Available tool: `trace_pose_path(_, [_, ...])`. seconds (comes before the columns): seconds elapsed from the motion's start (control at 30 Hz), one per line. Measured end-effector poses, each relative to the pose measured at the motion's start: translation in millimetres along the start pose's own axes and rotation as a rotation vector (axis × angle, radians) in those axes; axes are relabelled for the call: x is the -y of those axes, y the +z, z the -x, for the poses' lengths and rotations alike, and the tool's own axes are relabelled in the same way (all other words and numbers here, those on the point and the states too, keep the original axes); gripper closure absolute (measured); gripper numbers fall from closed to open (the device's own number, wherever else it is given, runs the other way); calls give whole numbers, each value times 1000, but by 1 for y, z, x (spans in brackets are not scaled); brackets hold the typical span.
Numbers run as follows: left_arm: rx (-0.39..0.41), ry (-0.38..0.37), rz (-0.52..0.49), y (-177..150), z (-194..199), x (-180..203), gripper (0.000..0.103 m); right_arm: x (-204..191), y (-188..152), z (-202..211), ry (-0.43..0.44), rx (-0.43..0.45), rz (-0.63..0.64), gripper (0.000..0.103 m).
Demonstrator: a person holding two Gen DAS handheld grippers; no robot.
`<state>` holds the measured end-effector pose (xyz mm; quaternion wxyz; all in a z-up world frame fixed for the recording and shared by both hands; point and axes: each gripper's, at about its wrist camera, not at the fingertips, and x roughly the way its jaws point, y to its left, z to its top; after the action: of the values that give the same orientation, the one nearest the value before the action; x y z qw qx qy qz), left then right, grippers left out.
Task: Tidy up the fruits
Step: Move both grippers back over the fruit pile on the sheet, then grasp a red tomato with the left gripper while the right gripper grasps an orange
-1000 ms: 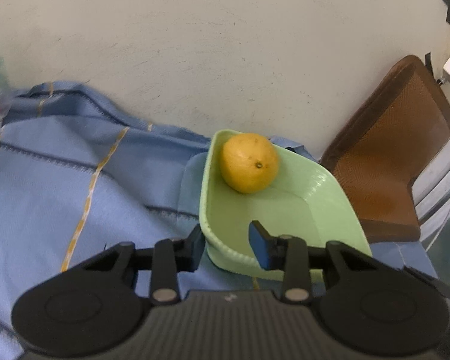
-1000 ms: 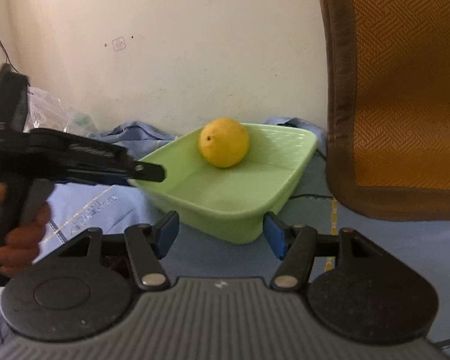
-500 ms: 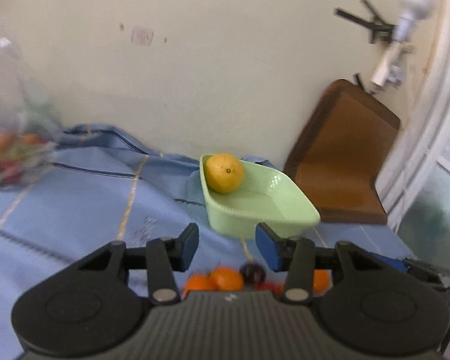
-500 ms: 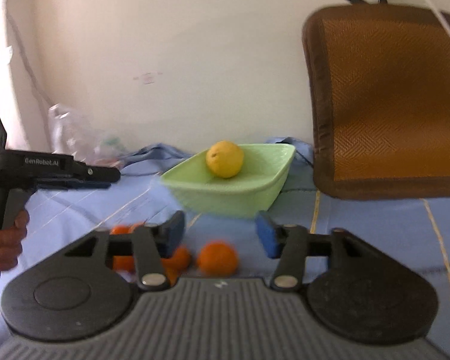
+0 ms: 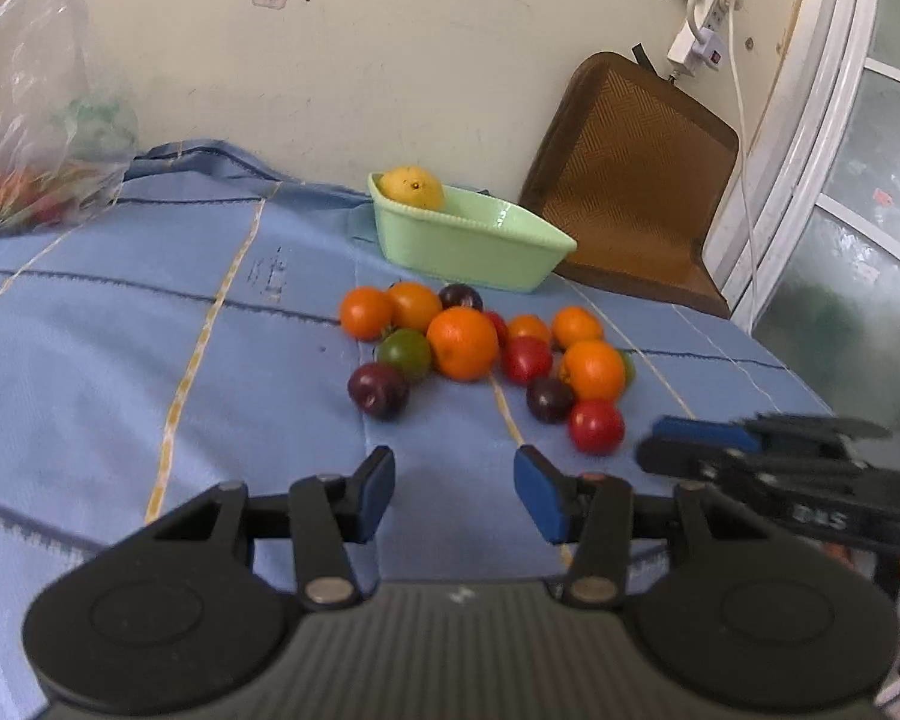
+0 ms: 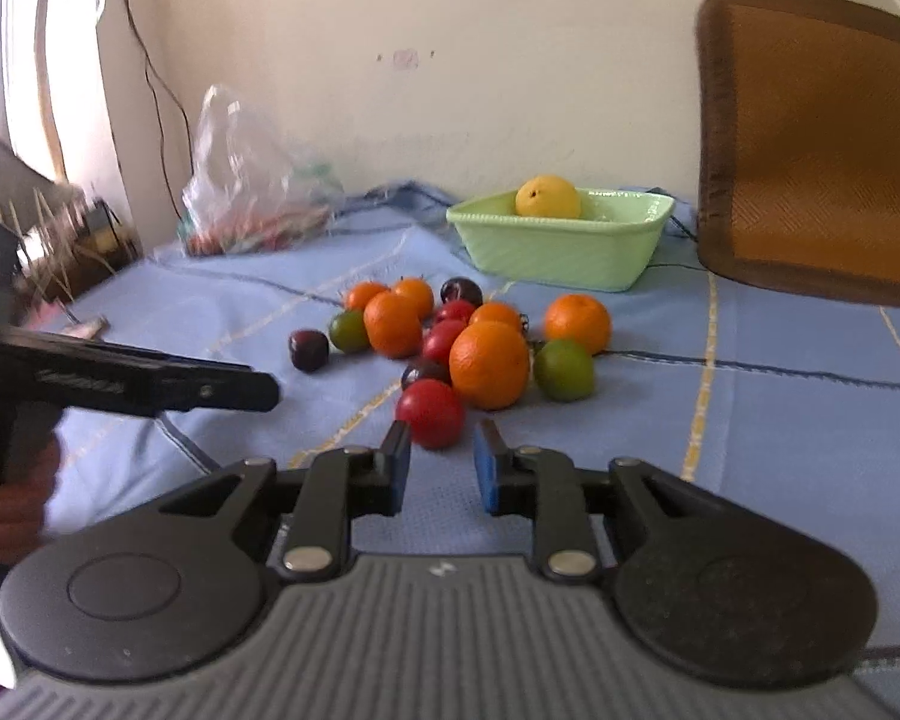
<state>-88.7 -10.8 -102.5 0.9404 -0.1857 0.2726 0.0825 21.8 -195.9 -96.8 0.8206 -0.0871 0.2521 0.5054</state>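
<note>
A pile of fruit [image 5: 480, 354] lies on the blue cloth: oranges, red tomatoes, dark plums and green fruits. A green basket [image 5: 468, 240] behind it holds a yellow lemon [image 5: 414, 186]. My left gripper [image 5: 453, 495] is open and empty, short of the pile. My right gripper [image 6: 441, 468] is open and empty, right in front of a red tomato [image 6: 431, 413]. The basket [image 6: 558, 246] and lemon [image 6: 547, 197] also show in the right wrist view.
A clear plastic bag [image 5: 36, 120] with produce sits at the back left. A brown woven chair back [image 5: 630, 180] leans on the wall behind the basket. A power strip [image 5: 699, 36] hangs on the wall. The bed's right edge is near a window.
Both grippers have pulled back from the basket, so the fruit pile has come into view. The right gripper's jaws have narrowed in front of the red tomato.
</note>
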Motion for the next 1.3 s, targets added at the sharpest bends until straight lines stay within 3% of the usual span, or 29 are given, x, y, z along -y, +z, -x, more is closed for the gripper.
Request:
trace_pose_path(0.27, [37,-9,27,-1,15,-1,54,-29,8,-13,57,8,91,74])
trace_pose_path(0.4, [18,-28,6,3,4,7,53,-19,10,1,8,39,62,74])
trace_pose_path(0.57, [-10,-47,-93,2,-17,39,49,7,18,2,-81,62,-25,74])
trace_pose_path(0.7, [-19,4,-179,-5,-31,63,49,16,26,-12,-73,58,-32,70])
trace_pose_path(0.8, [-34,45,-206,-9,-34,66,54,11,27,-24,-56,47,-8,66])
trace_pose_path(0.87, [-29,56,-201,-10,-33,65,62,10,25,-30,-53,37,0,60])
trace_pose_path(0.9, [-23,65,-192,-10,-32,63,72,9,24,-31,-74,46,15,61])
trace_pose_path(0.97, [-22,57,-178,-8,-32,59,73,12,22,-28,-92,47,-1,70])
trace_pose_path(1.07, [-17,44,-181,-7,-25,55,73,35,19,-9,38,29,-210,70])
trace_pose_path(1.17, [-3,-42,-188,-12,-7,54,73,55,5,10,208,-1,-377,70])
trace_pose_path(1.27, [-15,-52,-214,-17,-2,56,73,67,-11,20,245,-18,-425,69])
trace_pose_path(1.3, [-24,-48,-219,-19,-3,57,72,69,-13,24,228,-9,-428,62])
